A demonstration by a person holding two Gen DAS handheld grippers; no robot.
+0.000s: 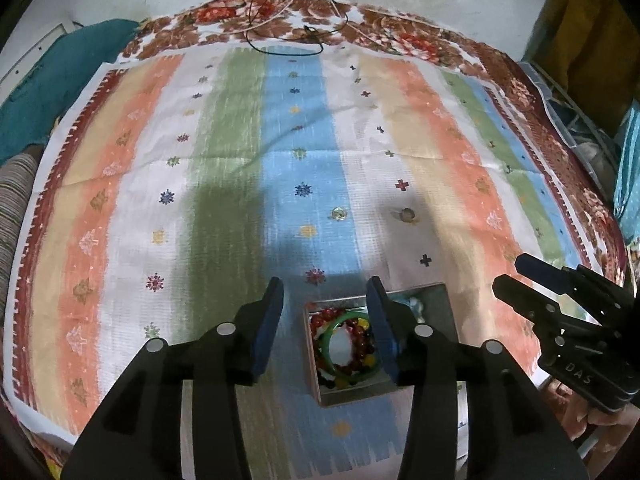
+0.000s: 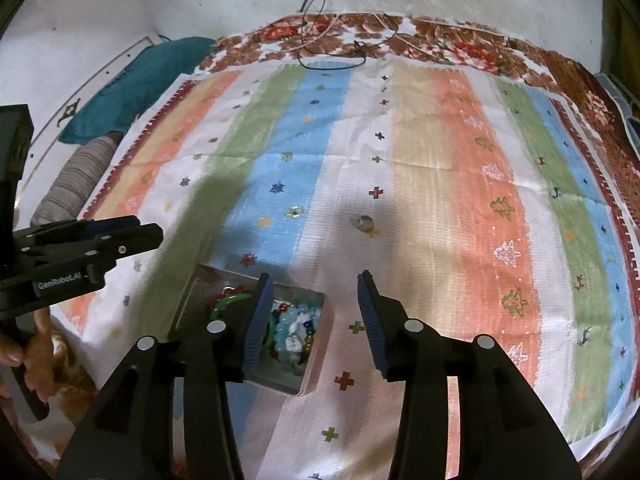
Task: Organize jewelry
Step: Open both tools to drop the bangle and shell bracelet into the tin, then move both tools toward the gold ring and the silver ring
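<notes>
Both tools gaping, jewelry box (image 1: 442, 300) (beads inside), two loose rings

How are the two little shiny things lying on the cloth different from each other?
The greenish piece looks pale green and glassy; the brownish piece looks duller, grey-brown. The greenish piece lies on the blue stripe; the brownish piece lies on the white stripe to its right. Both are small, roundish, and lie outside the box of jewelry. What exactly they are is too small to tell.

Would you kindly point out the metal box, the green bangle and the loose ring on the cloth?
metal box (image 1: 444, 312), left wrist view, its bare right wall.
green bangle (image 1: 334, 330), left wrist view, its left arc.
loose ring (image 2: 363, 223), right wrist view, its middle.
</notes>
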